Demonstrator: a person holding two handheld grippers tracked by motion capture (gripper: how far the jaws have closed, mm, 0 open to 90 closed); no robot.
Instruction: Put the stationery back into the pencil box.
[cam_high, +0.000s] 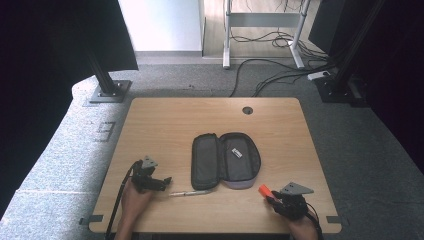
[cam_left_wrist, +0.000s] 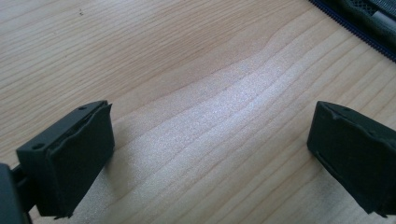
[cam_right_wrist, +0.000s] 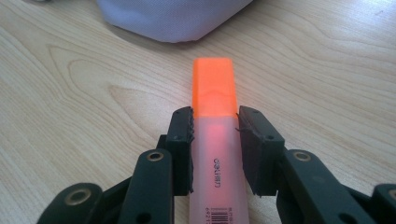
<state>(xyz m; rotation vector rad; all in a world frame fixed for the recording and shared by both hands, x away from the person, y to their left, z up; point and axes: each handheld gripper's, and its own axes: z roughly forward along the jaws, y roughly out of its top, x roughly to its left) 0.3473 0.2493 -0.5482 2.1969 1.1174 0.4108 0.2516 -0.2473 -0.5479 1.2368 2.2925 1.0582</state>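
Pencil case (cam_high: 225, 161) lies open, 1 small white item (cam_high: 237, 153) inside.

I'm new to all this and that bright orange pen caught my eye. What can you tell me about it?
It is a highlighter with a glowing orange cap and a pale, translucent pinkish barrel, plastic by its look, printed with small dark lettering and a barcode. The cap is on. The right gripper has its two black jaws pressed against the barrel's sides just behind the cap, so the cap end points toward the pencil case. It sits low over the wooden table near its front right; whether it touches the wood is unclear.
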